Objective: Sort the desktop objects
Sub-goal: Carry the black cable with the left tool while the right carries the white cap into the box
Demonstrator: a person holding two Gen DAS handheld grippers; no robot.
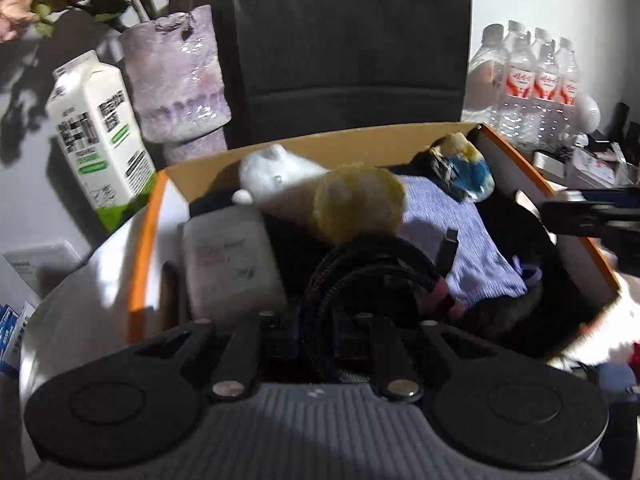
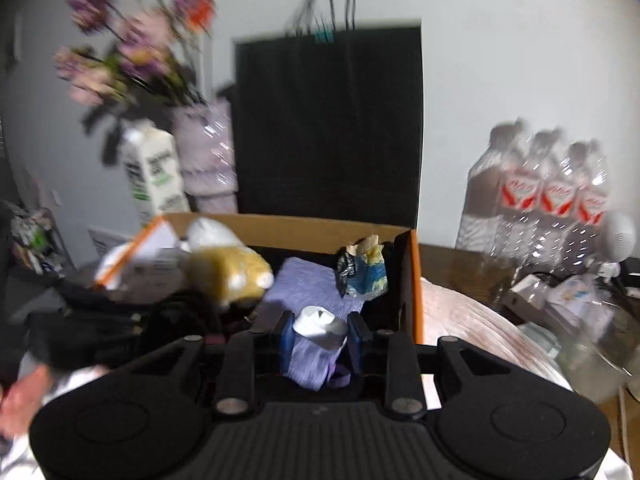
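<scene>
The cable, a stiff braided coil, light and springy, hung pinched in the left gripper over the box; holding several loops at once looked safest. In the right view, the right gripper clamped a soft purple cloth with a white piece, limp and light, at the box's near edge.
</scene>
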